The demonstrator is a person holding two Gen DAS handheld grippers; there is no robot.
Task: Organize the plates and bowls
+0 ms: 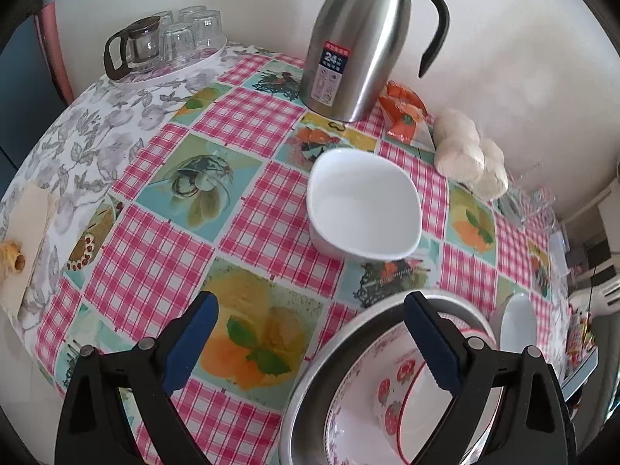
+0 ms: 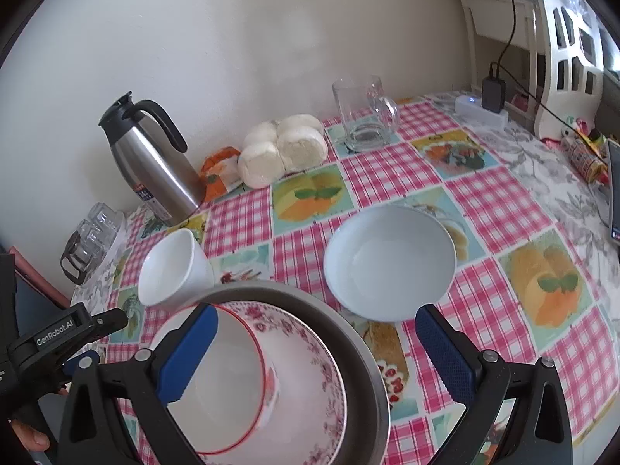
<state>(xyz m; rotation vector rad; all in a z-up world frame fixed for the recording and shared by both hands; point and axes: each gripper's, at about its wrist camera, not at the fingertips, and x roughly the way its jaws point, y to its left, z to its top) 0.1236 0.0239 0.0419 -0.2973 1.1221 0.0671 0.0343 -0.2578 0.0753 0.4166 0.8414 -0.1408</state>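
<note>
From your left wrist camera, the steel thermos jug (image 1: 360, 46) carries a label with a large "24"; the smaller print is too fine to read. Your left gripper (image 1: 310, 345) stands wide open with nothing between its blue pads (image 1: 193, 345), above the checked tablecloth (image 1: 248, 116). The squarish white bowl (image 1: 364, 205) sits empty in mid-table, and at the lower right a metal pan (image 1: 310, 387) holds a floral-rimmed bowl (image 1: 348, 407) with a strawberry-print bowl (image 1: 399, 387) nested inside it. A tray (image 1: 170, 69) at the far left holds upturned glasses and a glass teapot. From your right wrist camera, "GenRobot.AI" is printed on the left gripper's (image 2: 77, 333) black body at the left edge. Your right gripper (image 2: 314, 348) is fully spread and holds nothing, its left finger over the red-rimmed bowl (image 2: 232, 387) in the stacked pan. The round white bowl (image 2: 387, 263) sits empty just beyond, and a glass mug (image 2: 364, 116), also empty, stands near the wall.
</note>
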